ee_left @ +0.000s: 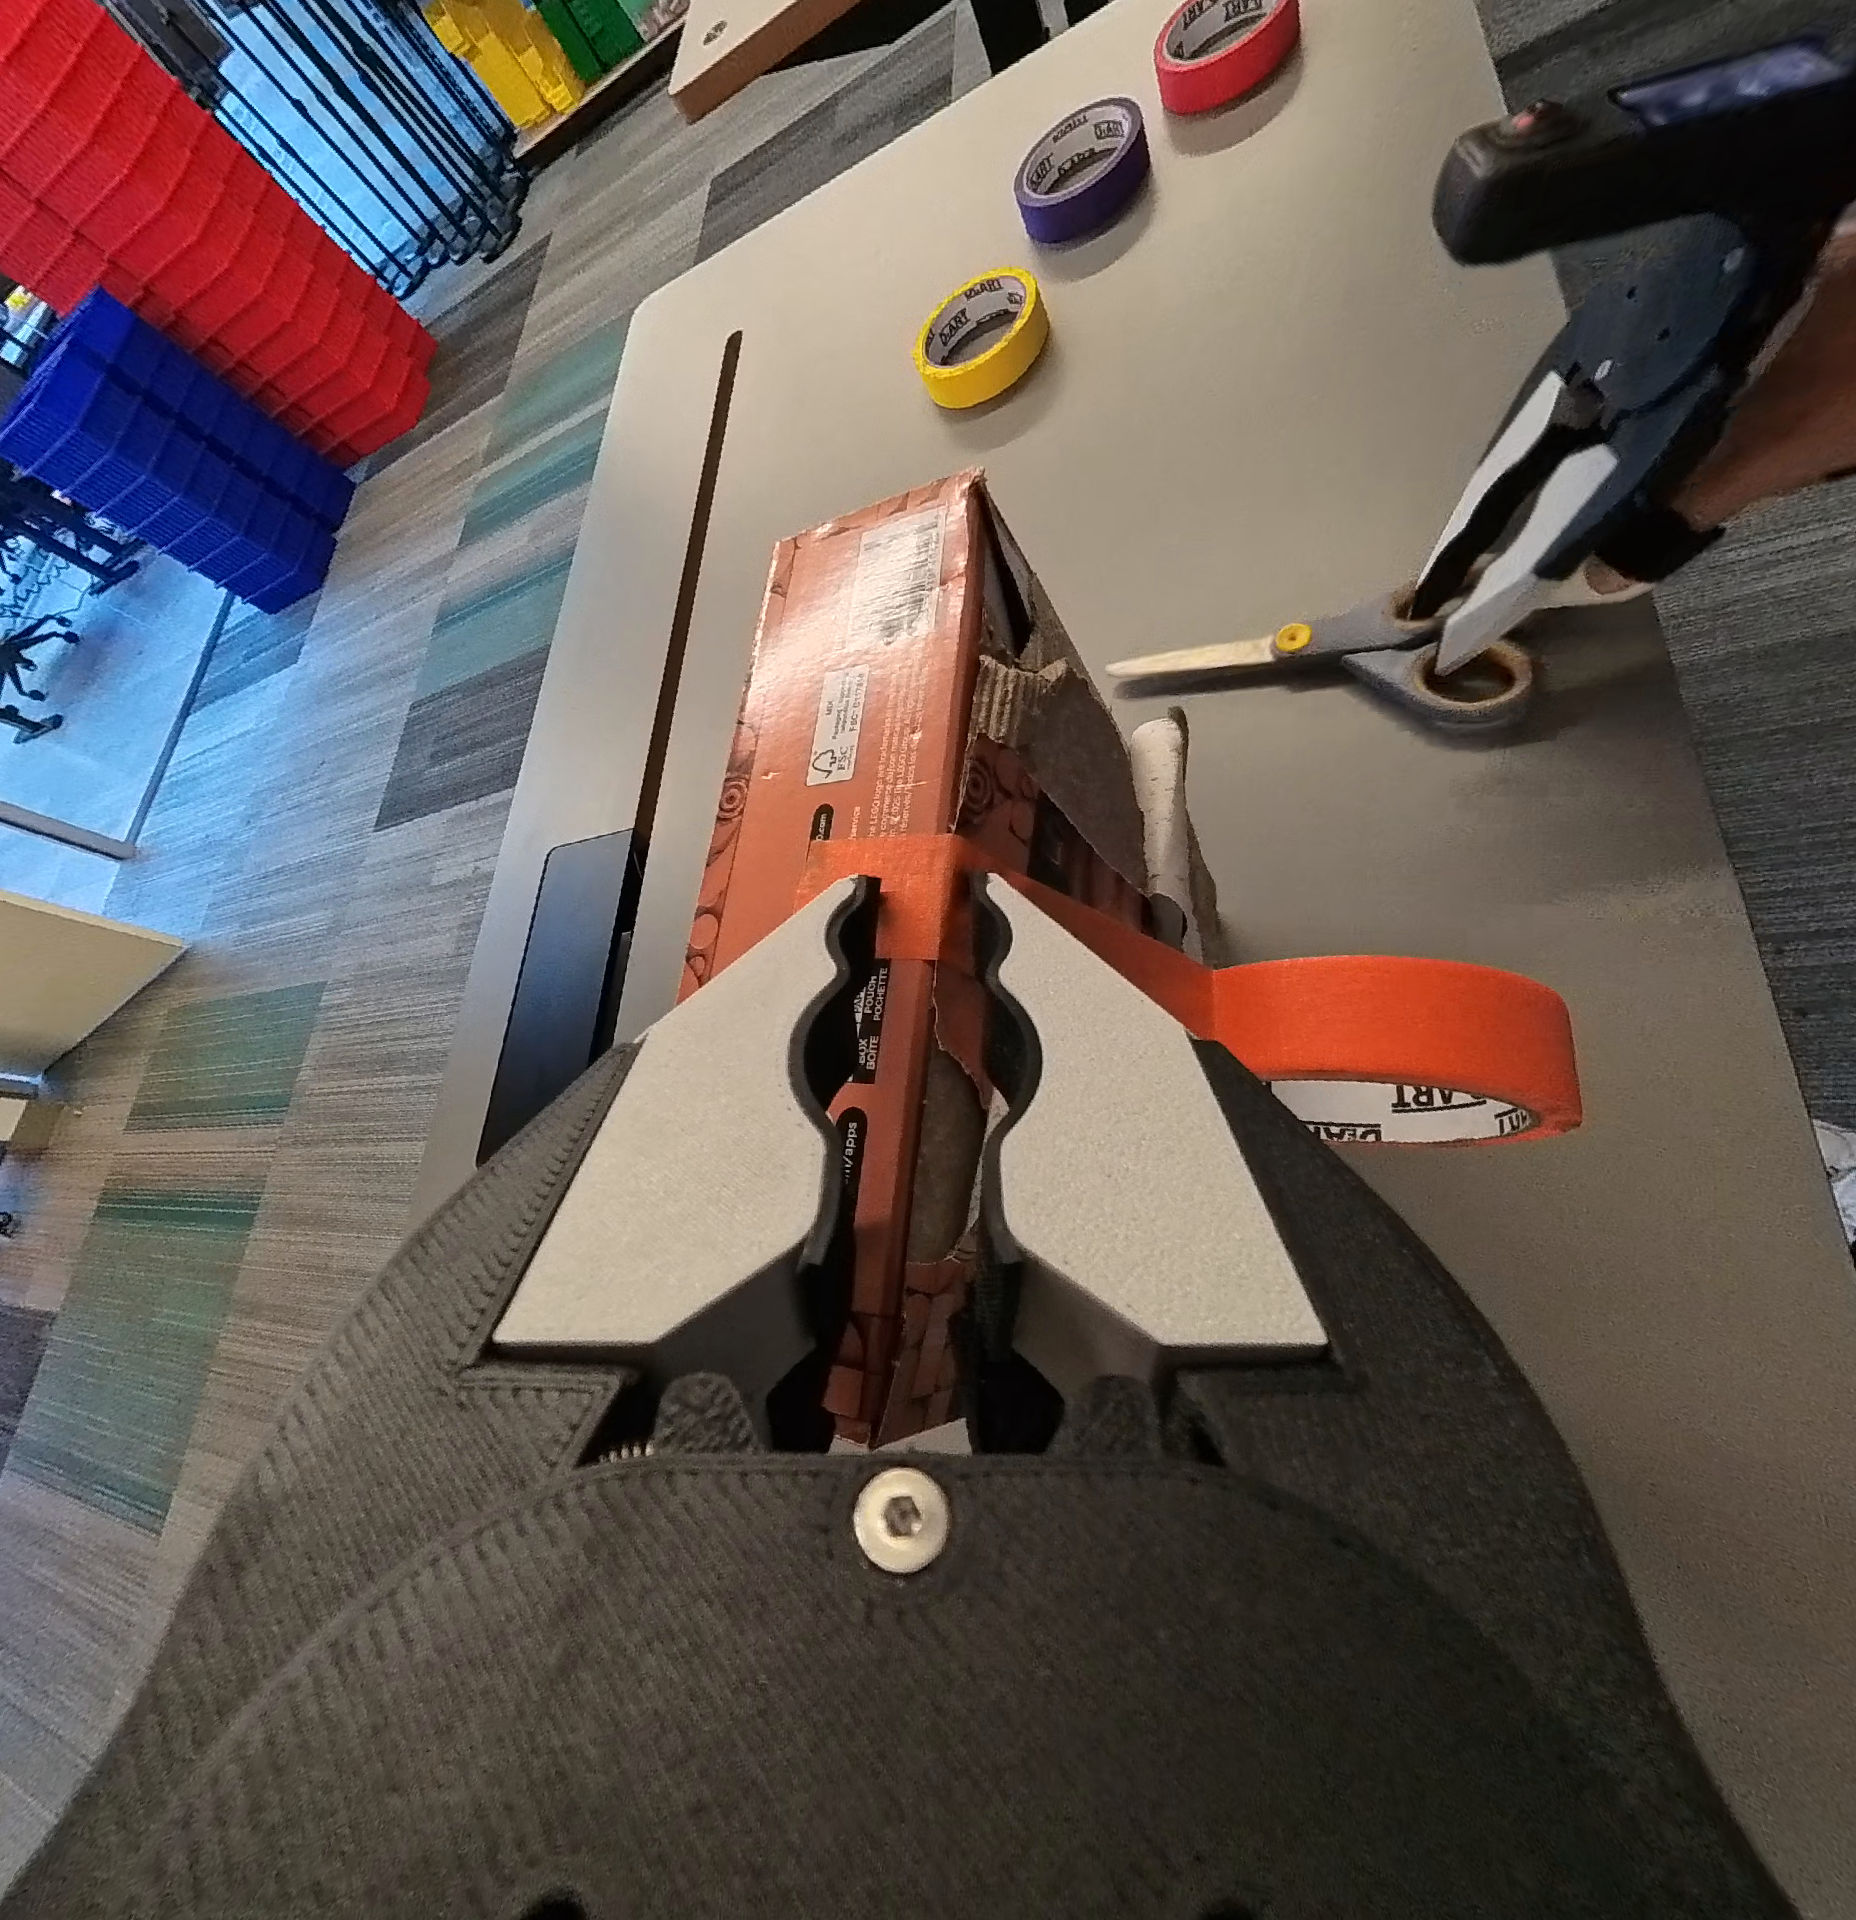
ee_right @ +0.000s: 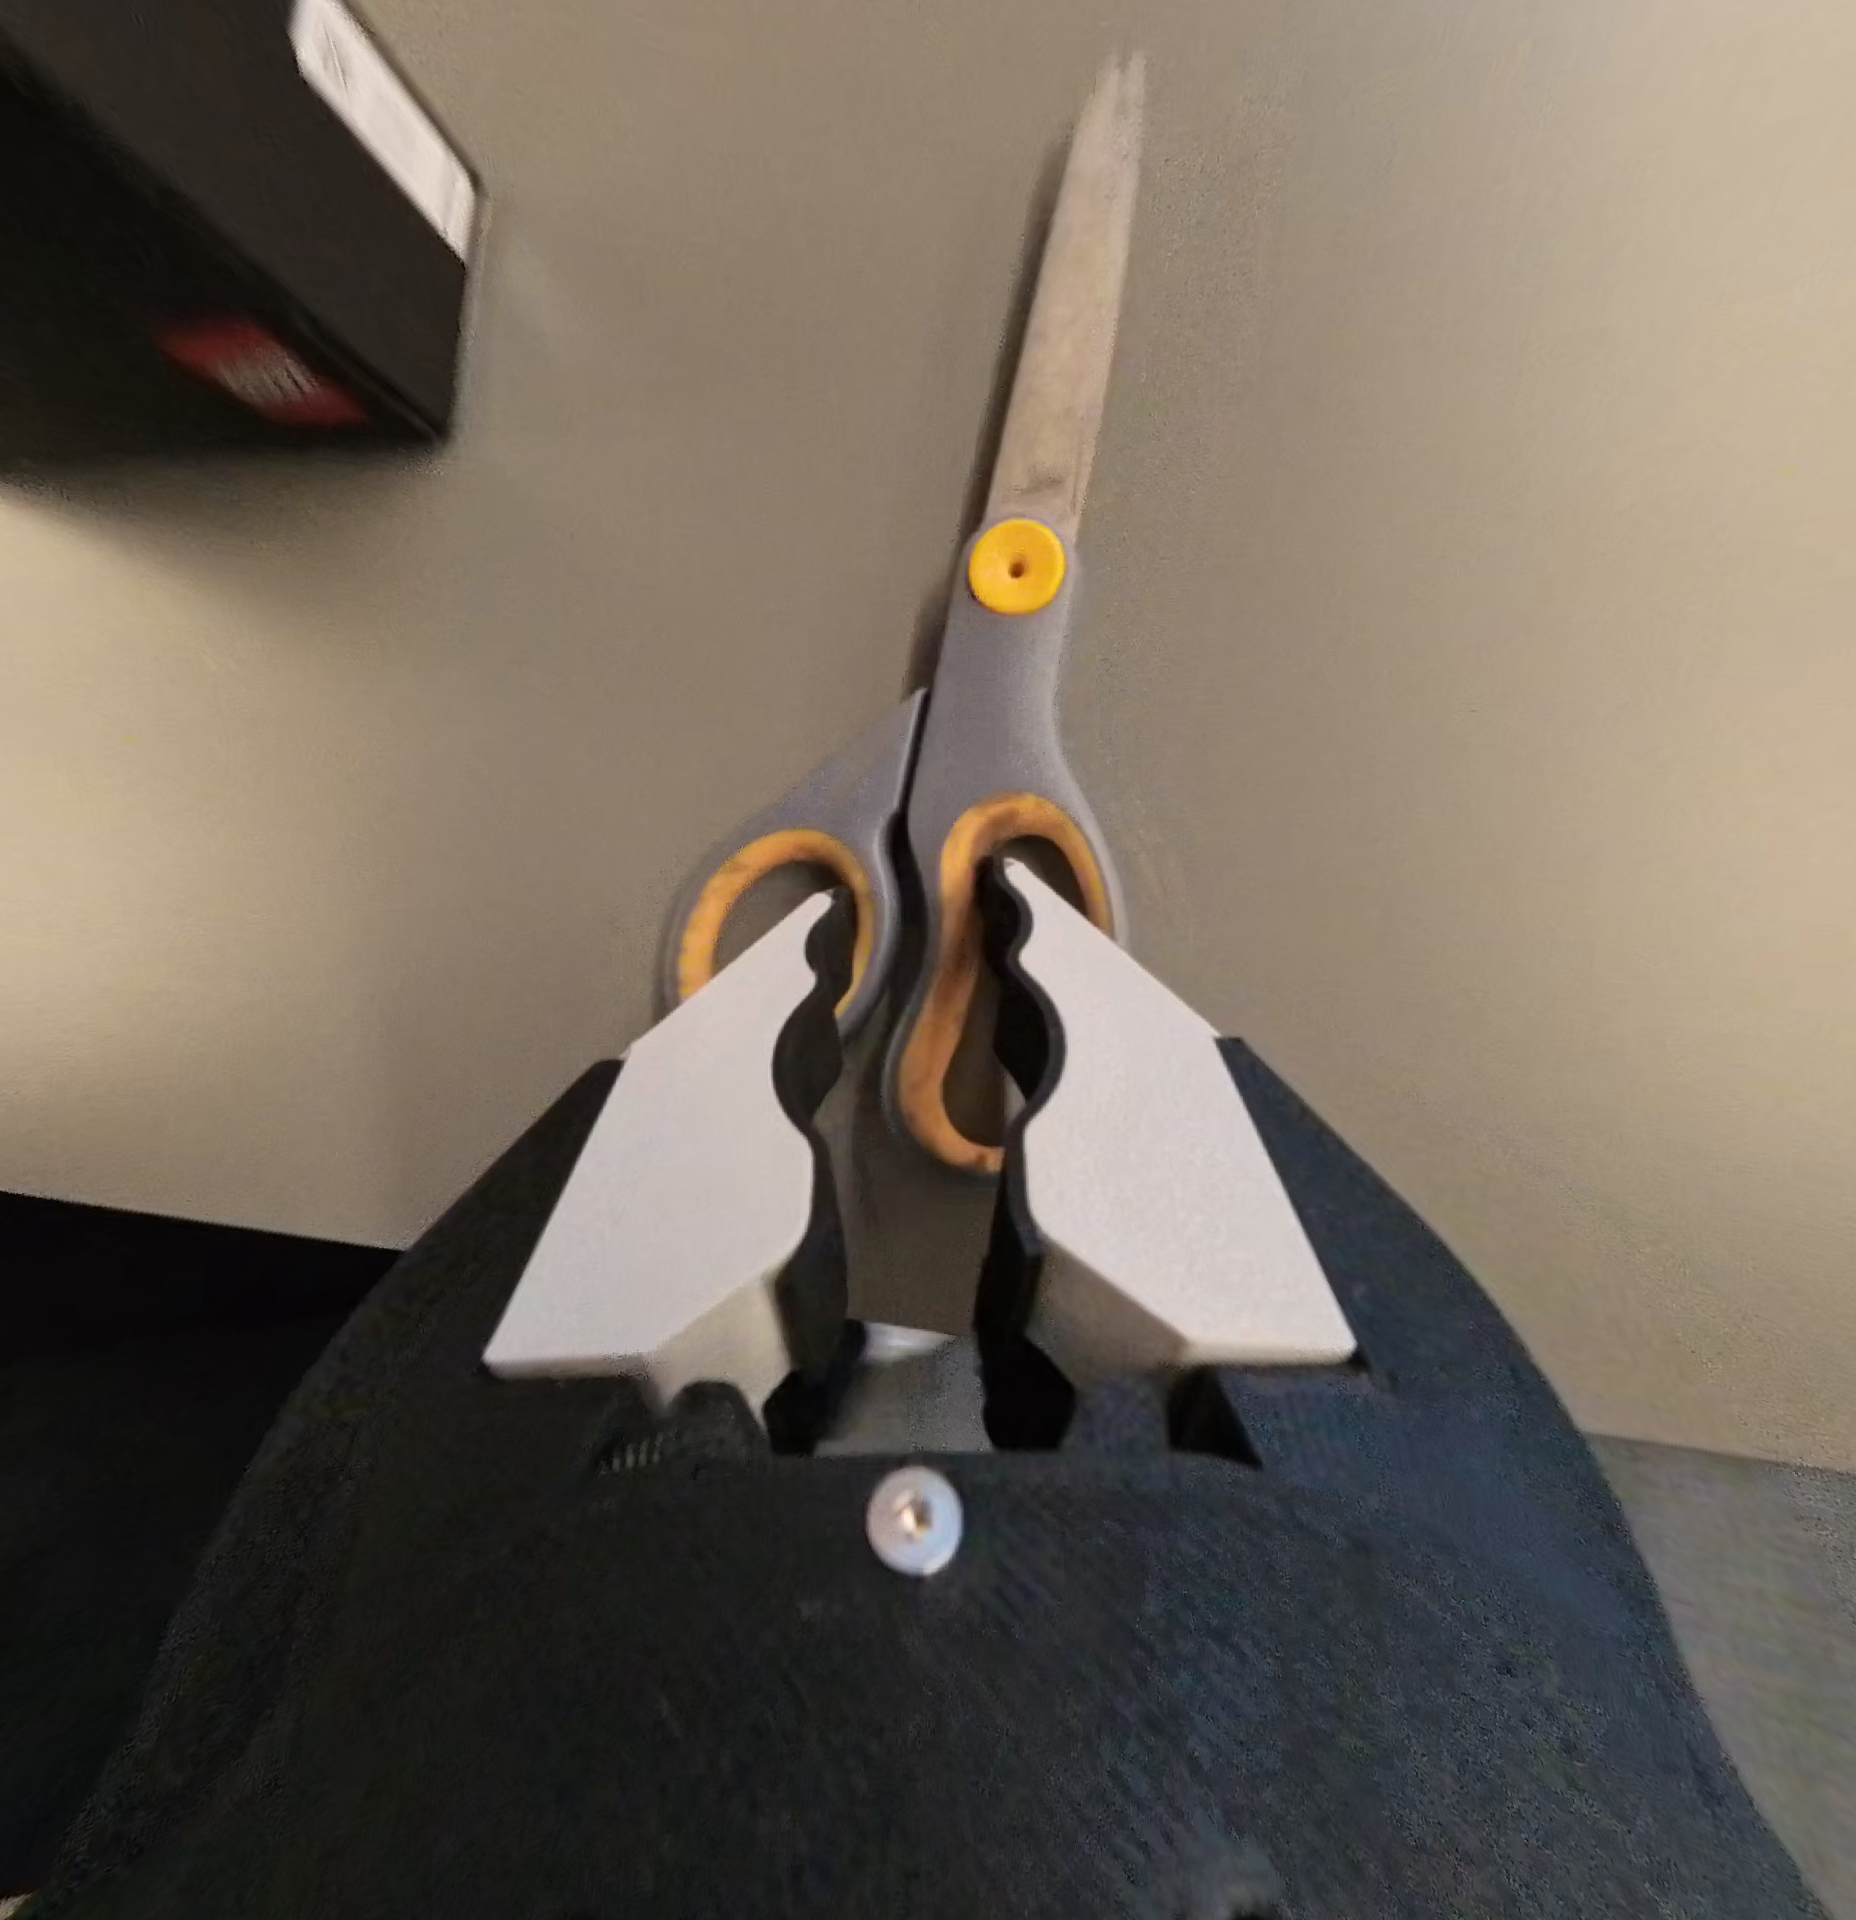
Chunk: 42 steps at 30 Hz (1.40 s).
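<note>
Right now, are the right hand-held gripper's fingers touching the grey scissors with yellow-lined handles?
Touching. The right wrist view shows the right hand-held gripper with one fingertip inside each handle loop of the grey scissors, pressing against the loops' yellow linings.

The cardboard box [ee_left: 851, 790] is rusty orange-brown with a darker swirl print and raw brown torn edges; an orange tape strip [ee_left: 882, 862] crosses it, running to the orange tape roll [ee_left: 1423, 1049] at right. Farther off lie yellow [ee_left: 981, 338], purple [ee_left: 1082, 168] and red [ee_left: 1225, 47] rolls. The scissors [ee_right: 1007, 748] have grey handles with yellow-orange lining and a yellow pivot. The table [ee_left: 1267, 416] is plain beige-grey. At far left, red [ee_left: 176, 229] and blue [ee_left: 165, 447] ribbed bins stand on striped grey-green carpet [ee_left: 280, 935].
</note>
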Each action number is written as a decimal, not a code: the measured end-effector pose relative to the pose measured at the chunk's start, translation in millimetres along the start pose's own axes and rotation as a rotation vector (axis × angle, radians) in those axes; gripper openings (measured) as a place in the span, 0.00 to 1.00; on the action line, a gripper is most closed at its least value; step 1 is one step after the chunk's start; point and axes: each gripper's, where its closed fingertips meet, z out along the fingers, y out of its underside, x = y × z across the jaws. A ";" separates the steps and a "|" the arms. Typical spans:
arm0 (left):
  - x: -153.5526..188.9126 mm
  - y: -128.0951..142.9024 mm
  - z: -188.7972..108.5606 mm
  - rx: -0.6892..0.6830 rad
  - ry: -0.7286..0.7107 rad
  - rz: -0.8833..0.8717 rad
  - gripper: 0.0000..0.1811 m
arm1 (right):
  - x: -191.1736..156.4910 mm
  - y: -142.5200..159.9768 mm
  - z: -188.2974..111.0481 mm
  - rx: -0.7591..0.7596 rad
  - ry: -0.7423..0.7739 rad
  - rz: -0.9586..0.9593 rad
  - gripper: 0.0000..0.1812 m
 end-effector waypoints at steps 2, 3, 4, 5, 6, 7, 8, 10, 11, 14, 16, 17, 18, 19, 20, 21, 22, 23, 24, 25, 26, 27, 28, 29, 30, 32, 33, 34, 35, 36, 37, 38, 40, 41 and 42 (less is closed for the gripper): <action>-0.4 0.0 0.0 0.000 0.001 -0.001 0.09 | -12.0 -9.5 -2.0 0.035 -0.185 0.305 0.13; -0.5 0.0 -0.1 0.000 0.002 -0.002 0.09 | -24.1 -18.0 -6.0 0.065 -0.347 0.494 0.13; -0.5 0.0 -0.1 0.000 0.002 -0.002 0.09 | -36.9 -28.0 -13.3 0.087 -0.540 0.693 0.13; -0.5 0.0 -0.2 0.000 0.001 -0.001 0.09 | -43.2 -38.1 -21.8 0.130 -0.698 0.861 0.13; -0.3 -0.1 -0.2 -0.001 0.001 -0.001 0.09 | -45.0 -45.4 -29.6 0.181 -0.815 1.004 0.13; -0.2 -0.3 -0.3 -0.001 0.000 0.000 0.09 | -46.2 -50.6 -37.3 0.228 -0.924 1.125 0.13; 0.0 -0.4 -0.3 -0.001 -0.001 0.001 0.09 | -47.4 -53.5 -43.4 0.270 -1.008 1.216 0.13; 0.3 -0.5 -0.4 -0.002 0.000 0.000 0.09 | -51.7 -52.7 -48.5 0.324 -1.083 1.341 0.12; 0.2 -0.4 -0.4 -0.002 0.000 0.000 0.09 | -58.1 -52.7 -51.2 0.338 -1.125 1.375 0.13; -0.2 -0.4 -0.3 -0.003 0.001 -0.001 0.09 | -90.1 -59.1 -60.3 0.338 -1.227 1.367 0.13; -0.2 -0.4 -0.3 -0.003 0.002 -0.001 0.09 | -117.0 -65.3 -63.4 0.309 -1.241 1.275 0.13; -0.2 -0.4 -0.3 -0.003 0.002 -0.001 0.09 | -127.1 -69.7 -63.4 0.311 -1.233 1.232 0.13; -0.1 -0.5 -0.3 -0.003 0.002 -0.001 0.09 | -135.2 -73.9 -62.4 0.309 -1.228 1.202 0.13; -0.1 -0.5 -0.3 -0.003 0.002 -0.001 0.09 | -140.6 -77.5 -59.3 0.309 -1.213 1.176 0.13; -0.2 -0.5 -0.3 -0.003 0.001 -0.001 0.09 | -142.7 -79.5 -53.4 0.311 -1.176 1.149 0.13; -0.1 -0.5 -0.2 -0.003 0.001 0.000 0.09 | -143.4 -79.5 -45.0 0.304 -1.125 1.127 0.12; 0.0 -0.6 -0.2 -0.003 0.001 0.000 0.09 | -143.6 -79.7 -37.3 0.297 -1.086 1.108 0.12; 0.2 -0.7 -0.2 -0.003 0.000 0.001 0.09 | -144.6 -82.4 -33.0 0.302 -1.078 1.090 0.12; 0.3 -0.8 -0.2 -0.003 0.000 0.002 0.09 | -145.7 -86.6 -30.3 0.315 -1.084 1.084 0.13; 0.4 -0.7 -0.2 -0.004 0.000 0.002 0.09 | -147.1 -90.1 -27.1 0.318 -1.092 1.087 0.12; 0.4 -0.8 -0.1 -0.004 0.000 0.002 0.09 | -149.1 -92.8 -23.4 0.312 -1.101 1.089 0.13; 0.5 -0.7 -0.1 -0.004 -0.001 0.002 0.09 | -151.0 -94.2 -18.5 0.298 -1.099 1.088 0.13; 0.4 -0.8 0.0 -0.003 -0.002 0.003 0.09 | -152.9 -93.3 -11.7 0.272 -1.078 1.082 0.13; 0.3 -0.7 0.0 -0.003 -0.003 0.004 0.09 | -154.9 -90.3 -3.8 0.237 -1.044 1.062 0.12; 0.3 -0.7 -0.1 -0.003 -0.002 0.004 0.09 | -155.8 -87.1 3.4 0.214 -0.999 1.024 0.13; 0.1 -0.7 0.0 -0.003 -0.001 0.003 0.09 | -155.9 -81.5 13.8 0.184 -0.919 0.952 0.13; -0.1 -0.6 0.0 -0.002 -0.001 0.003 0.09 | -155.4 -77.6 18.4 0.161 -0.882 0.921 0.12; -0.3 -0.5 0.0 -0.002 -0.001 0.003 0.09 | -155.0 -72.0 23.1 0.129 -0.835 0.868 0.12; -0.4 -0.4 0.0 -0.002 -0.001 0.002 0.09 | -154.7 -65.6 26.9 0.092 -0.787 0.804 0.12; -0.3 -0.4 0.1 -0.002 0.000 0.002 0.09 | -154.4 -58.6 29.6 0.048 -0.748 0.739 0.13; -0.2 -0.5 0.1 -0.002 -0.001 0.003 0.09 | -152.9 -51.5 32.0 0.009 -0.713 0.679 0.13; -0.2 -0.5 0.1 -0.001 -0.001 0.004 0.09 | -150.0 -44.9 34.5 -0.025 -0.678 0.633 0.13; 0.1 -0.6 0.1 -0.001 -0.002 0.004 0.09 | -144.6 -40.0 36.7 -0.054 -0.649 0.590 0.13; 0.1 -0.6 0.1 -0.001 -0.001 0.005 0.09 | -143.5 -41.0 36.6 -0.052 -0.655 0.593 0.13; 0.1 -0.5 0.1 -0.001 -0.001 0.005 0.09 | -143.0 -41.9 37.0 -0.053 -0.669 0.617 0.13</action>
